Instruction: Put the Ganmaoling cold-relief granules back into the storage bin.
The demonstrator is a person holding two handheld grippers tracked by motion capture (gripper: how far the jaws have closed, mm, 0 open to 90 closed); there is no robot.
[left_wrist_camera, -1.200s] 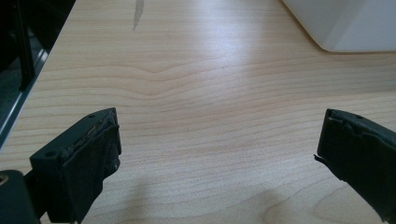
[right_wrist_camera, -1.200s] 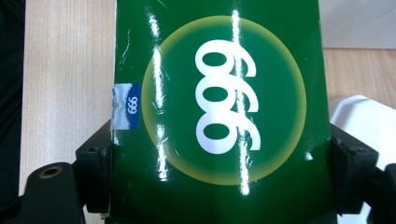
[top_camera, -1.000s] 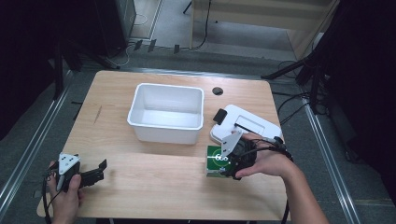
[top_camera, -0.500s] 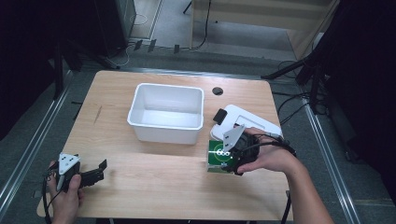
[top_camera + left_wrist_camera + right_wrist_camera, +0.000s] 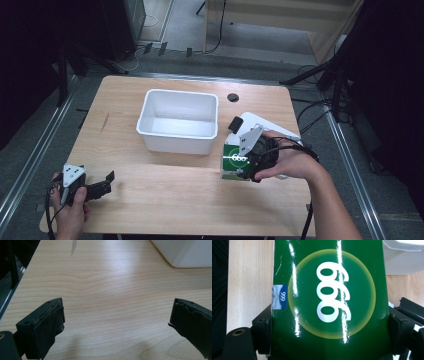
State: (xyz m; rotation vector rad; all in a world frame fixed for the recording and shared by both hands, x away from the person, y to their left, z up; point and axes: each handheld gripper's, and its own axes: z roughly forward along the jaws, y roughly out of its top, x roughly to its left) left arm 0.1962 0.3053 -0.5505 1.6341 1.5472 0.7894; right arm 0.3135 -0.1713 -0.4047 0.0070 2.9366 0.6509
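A green box (image 5: 235,161) with a yellow disc and white "999" print sits between the jaws of my right gripper (image 5: 240,162), lifted just off the table near the white bin's right front corner. In the right gripper view the green box (image 5: 329,302) fills the space between both jaws, which press its two sides. My left gripper (image 5: 102,184) rests low at the table's front left, jaws wide apart over bare wood (image 5: 115,310). The white bin (image 5: 180,120) stands in the middle of the table, and nothing shows inside it.
A white flat device (image 5: 272,127) lies on the table behind my right hand. A small black round hole (image 5: 233,97) marks the tabletop behind the bin. A corner of the white bin (image 5: 185,252) shows at upper right in the left gripper view. Metal rails run along both table sides.
My right gripper has tilted and lifted the green box slightly, moving it a little toward the bin. The left gripper has stayed still.
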